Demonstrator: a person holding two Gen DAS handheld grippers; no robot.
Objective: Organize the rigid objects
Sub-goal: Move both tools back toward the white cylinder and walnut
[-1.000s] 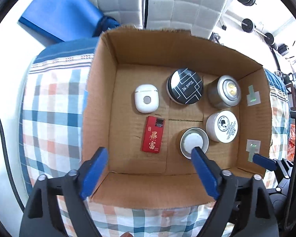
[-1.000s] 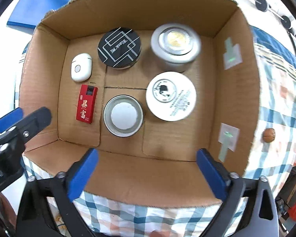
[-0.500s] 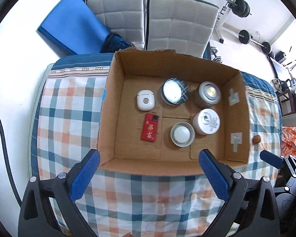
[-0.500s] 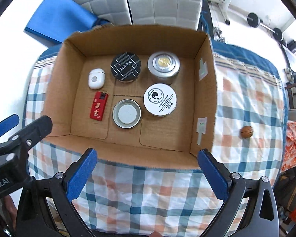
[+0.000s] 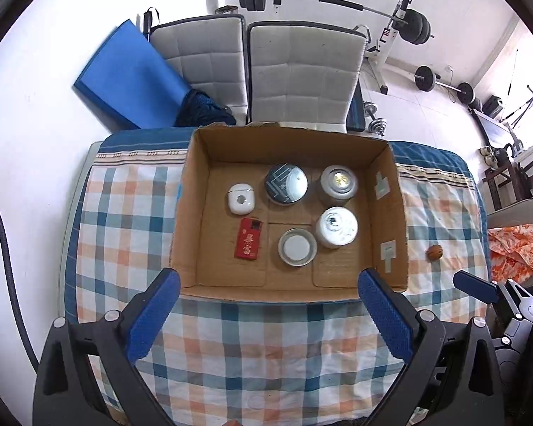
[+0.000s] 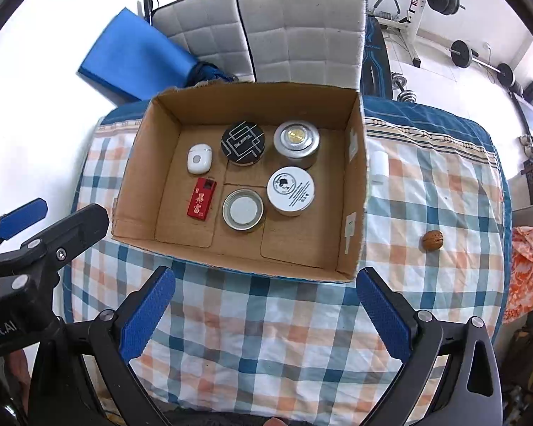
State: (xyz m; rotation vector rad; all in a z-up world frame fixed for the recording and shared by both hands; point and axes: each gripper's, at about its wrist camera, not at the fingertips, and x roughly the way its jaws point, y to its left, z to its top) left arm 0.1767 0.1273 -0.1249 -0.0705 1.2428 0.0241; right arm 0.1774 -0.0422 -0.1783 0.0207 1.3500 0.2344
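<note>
An open cardboard box [image 5: 195, 213] [image 6: 357, 191] stands on a checked cloth. Inside lie a white earbud case [image 5: 240, 198] [image 6: 199, 158], a red card box [image 5: 248, 243] [image 6: 201, 202], a black round tin [image 5: 286, 184] [image 6: 243, 142], a silver tin [image 5: 339, 182] [image 6: 296, 138], a white tin [image 5: 336, 226] [image 6: 290, 190] and an open grey tin [image 5: 297, 247] [image 6: 243, 209]. A walnut [image 5: 435, 251] [image 6: 432, 239] and a small white object [image 6: 379, 165] lie on the cloth right of the box. My left gripper [image 5: 266, 314] and right gripper [image 6: 266, 310] are open, empty, high above the near side.
The checked cloth [image 5: 266, 348] [image 6: 266, 337] covers the table. Two grey padded chairs [image 5: 266, 71], a blue mat [image 5: 131, 81] and gym weights [image 5: 408, 28] stand behind. Orange fabric [image 5: 515, 248] lies at the right. The left gripper's body shows in the right wrist view [image 6: 35, 248].
Both grippers have pulled up and back from the box, so the whole box, the cloth and the room behind have come into view. Nothing in the box moved.
</note>
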